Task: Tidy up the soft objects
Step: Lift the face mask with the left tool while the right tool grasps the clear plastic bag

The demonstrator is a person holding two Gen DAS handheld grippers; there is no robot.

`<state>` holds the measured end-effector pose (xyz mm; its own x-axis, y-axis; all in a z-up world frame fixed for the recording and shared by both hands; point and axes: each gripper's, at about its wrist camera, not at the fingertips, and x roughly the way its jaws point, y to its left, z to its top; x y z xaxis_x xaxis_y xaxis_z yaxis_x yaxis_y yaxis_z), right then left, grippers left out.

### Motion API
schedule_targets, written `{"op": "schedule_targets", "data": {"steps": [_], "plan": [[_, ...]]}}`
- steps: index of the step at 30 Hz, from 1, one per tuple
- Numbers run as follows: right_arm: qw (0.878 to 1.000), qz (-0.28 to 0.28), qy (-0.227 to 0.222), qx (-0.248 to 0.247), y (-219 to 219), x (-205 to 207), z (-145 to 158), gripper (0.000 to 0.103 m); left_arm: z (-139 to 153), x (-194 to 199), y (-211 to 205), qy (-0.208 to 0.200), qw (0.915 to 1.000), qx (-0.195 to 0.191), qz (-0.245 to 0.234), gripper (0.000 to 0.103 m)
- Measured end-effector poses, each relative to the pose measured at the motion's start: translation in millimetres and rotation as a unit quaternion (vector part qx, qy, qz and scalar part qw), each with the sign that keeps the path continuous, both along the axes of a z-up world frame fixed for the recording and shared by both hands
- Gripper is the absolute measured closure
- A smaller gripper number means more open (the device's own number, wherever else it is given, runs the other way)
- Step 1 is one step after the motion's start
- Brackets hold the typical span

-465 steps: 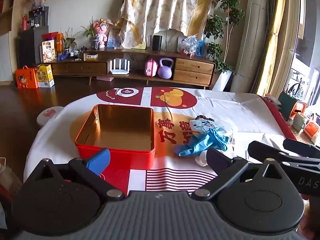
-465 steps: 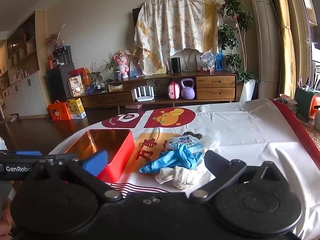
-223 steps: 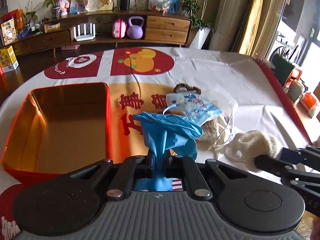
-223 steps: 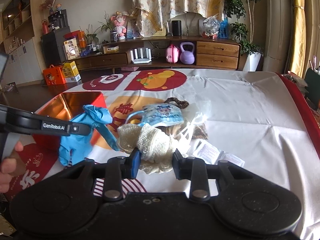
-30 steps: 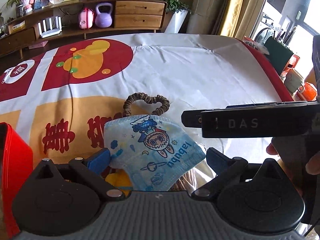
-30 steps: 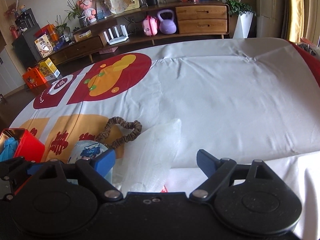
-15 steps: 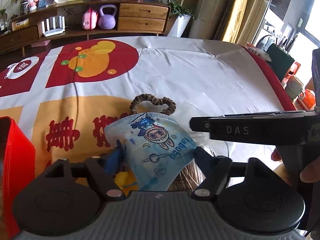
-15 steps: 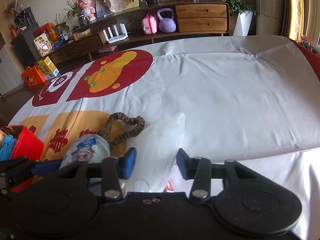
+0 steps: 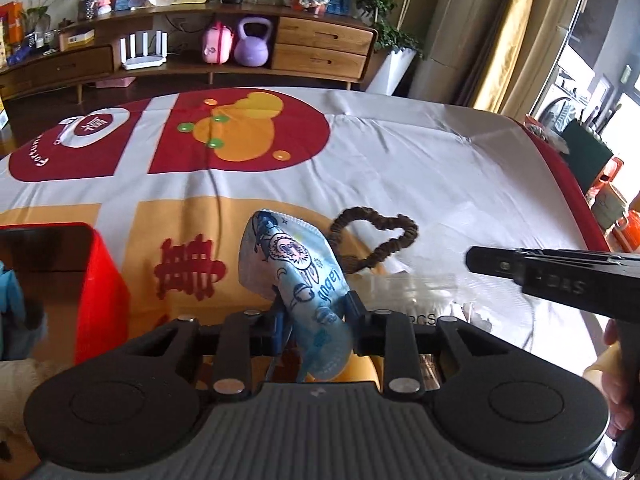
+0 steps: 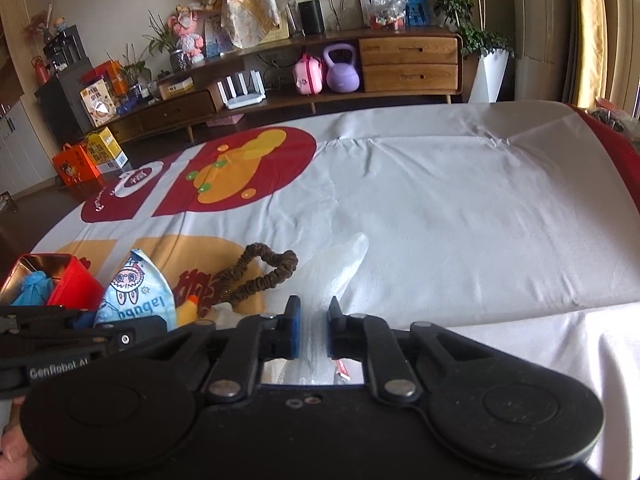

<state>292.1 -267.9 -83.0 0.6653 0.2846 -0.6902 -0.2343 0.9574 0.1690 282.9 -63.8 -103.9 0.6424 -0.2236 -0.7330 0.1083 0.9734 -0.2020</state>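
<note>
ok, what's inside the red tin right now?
In the red tin a blue glove shows; the left wrist view adds something whitish at the frame edge. The rest of the inside is hidden by the tin's wall and the left claw.

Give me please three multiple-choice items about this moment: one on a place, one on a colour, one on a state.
1. Where is the blue glove?
A. inside the red tin
B. on the white cloth
C. in the right gripper

2. What colour is the hair scrunchie?
A. pink
B. brown
C. green

3. What does the left gripper hold?
A. nothing
B. the scrunchie
C. the printed face mask

Answers:
1 A: the right wrist view shows the glove within the tin's walls.
2 B: its ruffled loop is brown in both views.
3 C: the jaws, which have just been closing, pinch the mask, bunching it between the pads.
</note>
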Motion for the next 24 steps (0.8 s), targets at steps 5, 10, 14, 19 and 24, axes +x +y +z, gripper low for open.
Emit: {"op": "schedule_targets", "data": {"steps": [5,10,14,19,24], "plan": [[1.000,-0.007,-0.016,0.005,-6,-12,13,0.093,7,-6,11,-0.004,0.9999,0.000,0.010,0.076],[0.999,-0.009,-0.026,0.024,-13,-24,29,0.094,14,-16,16,-0.008,0.9999,0.000,0.008,0.076],[0.999,-0.001,-0.035,0.025,-9,-36,43,0.094,24,-27,19,-0.012,0.9999,0.001,0.006,0.076],[0.999,0.008,-0.041,0.030,-4,-51,57,0.093,39,-41,24,-0.015,0.9999,0.001,0.006,0.076],[0.998,0.018,-0.047,0.039,5,-64,71,0.093,53,-56,33,-0.021,0.9998,0.004,0.008,0.076]]}}
